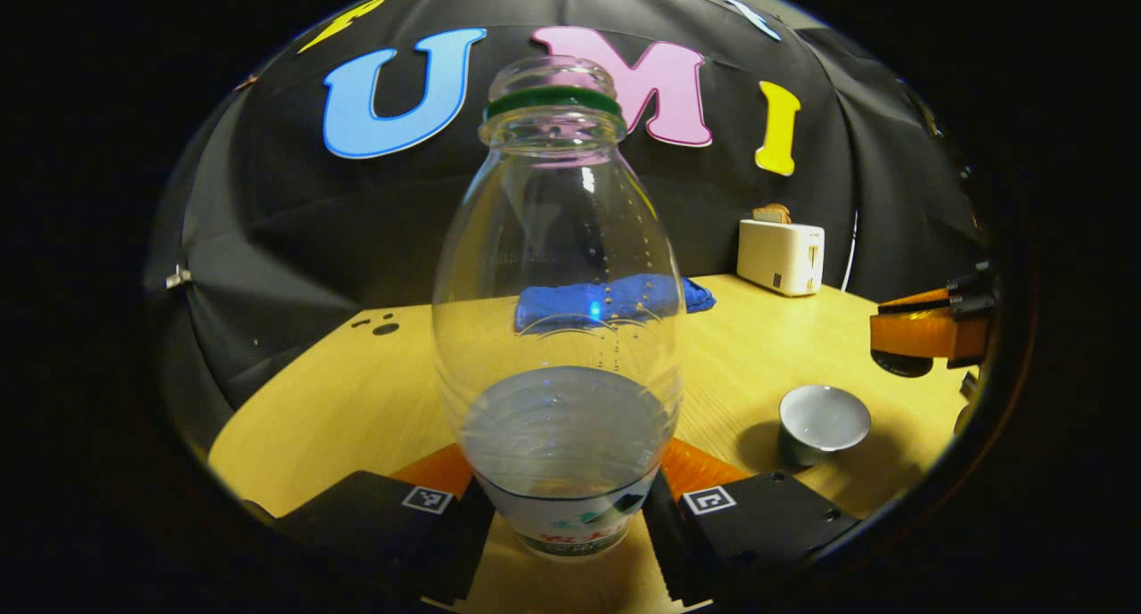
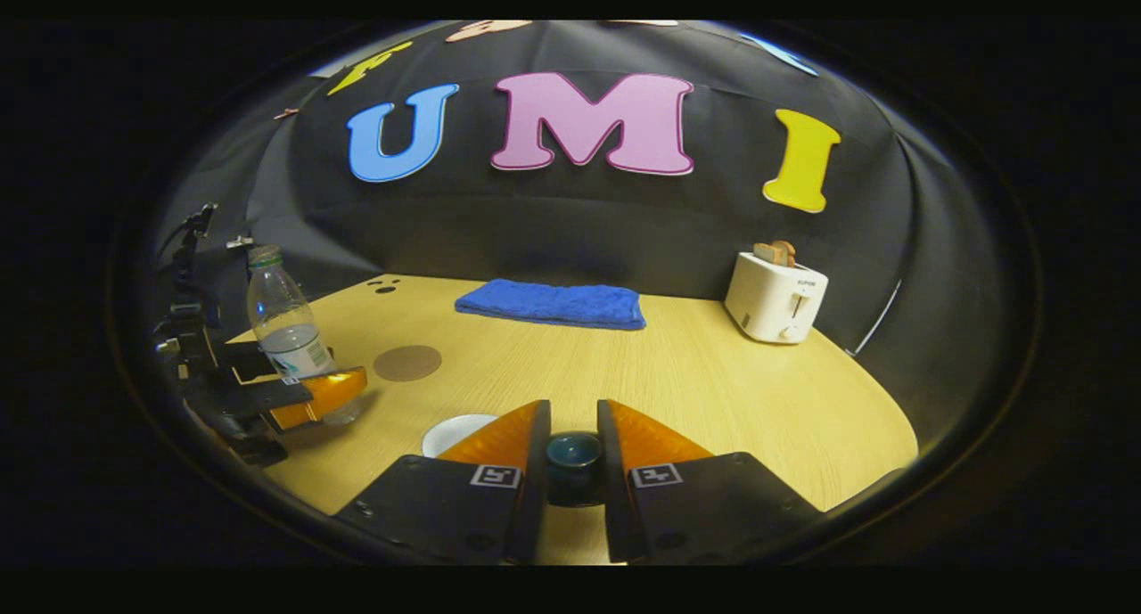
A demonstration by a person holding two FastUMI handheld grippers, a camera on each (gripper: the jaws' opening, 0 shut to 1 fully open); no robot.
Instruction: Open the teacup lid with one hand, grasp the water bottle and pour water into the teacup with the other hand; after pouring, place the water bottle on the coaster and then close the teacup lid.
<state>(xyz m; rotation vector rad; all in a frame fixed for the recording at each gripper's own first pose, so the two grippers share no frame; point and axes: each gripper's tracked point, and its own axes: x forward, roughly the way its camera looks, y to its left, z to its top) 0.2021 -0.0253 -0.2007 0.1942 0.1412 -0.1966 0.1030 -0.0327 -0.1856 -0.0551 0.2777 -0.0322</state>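
The bottle [image 1: 560,329] stands upright between the left fingers [image 1: 570,507], which pinch it low on the body, at the label, one on each side. It is clear thin plastic, uncapped, with water only in its lower part, so it should be light and bottom-heavy, but the wall will likely give under a hard squeeze and is smooth enough to slip. The low, banded section where the fingers sit looks like the stiffest place to hold; a tilt from there will swing the open neck wide, so the pour wants a slow hand.

The lid [image 2: 574,458] is pinched between the right fingers [image 2: 575,471], which are nearly together on its small dark knob. It is probably ceramic: hard, slick and breakable, with little to grip.

The cup [image 1: 822,422] sits open on the surface, ahead and to the right of the left fingers, with the right gripper [image 1: 931,329] beyond it. The coaster [image 2: 407,363], a flat brown disc, lies well ahead and left of the right fingers, just beside the bottle. Farther ahead lie a blue cloth [image 2: 553,304] and a toaster [image 2: 775,298].
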